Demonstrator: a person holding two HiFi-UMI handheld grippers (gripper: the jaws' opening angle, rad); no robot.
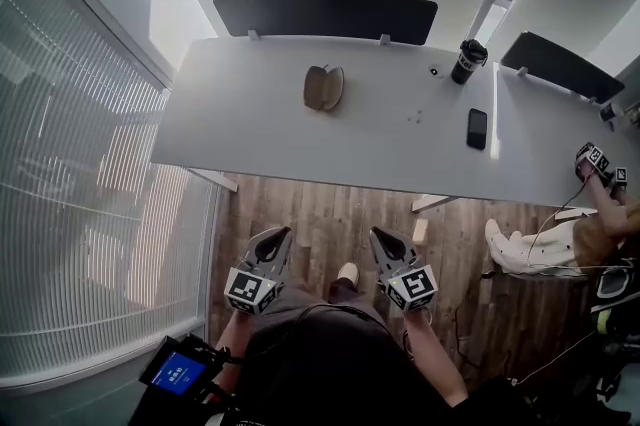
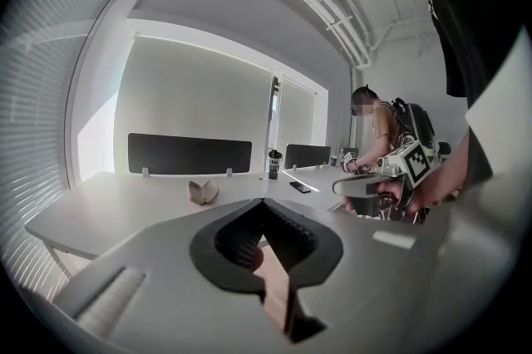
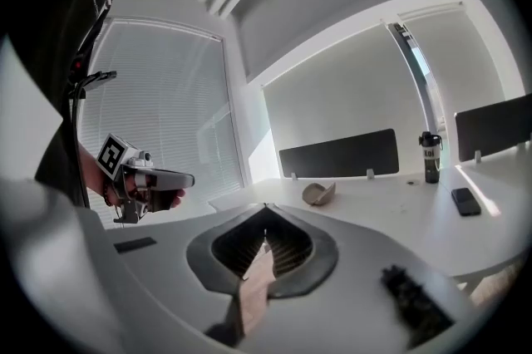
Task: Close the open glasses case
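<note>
The tan glasses case [image 1: 324,87] lies open on the white table [image 1: 260,139], towards its far left part; it also shows small in the left gripper view [image 2: 202,191] and the right gripper view [image 3: 318,193]. Both grippers hang in front of my body over the wooden floor, well short of the table. My left gripper [image 1: 276,236] has its jaws together, tips meeting [image 2: 262,202], with nothing held. My right gripper [image 1: 381,236] is likewise shut and empty [image 3: 266,208].
A black tumbler [image 1: 468,60] and a dark phone [image 1: 477,128] sit on the table's right part. Black divider panels [image 1: 325,14] line the far edge. Another person [image 1: 560,244] with grippers stands at the right. Window blinds [image 1: 70,164] run along the left.
</note>
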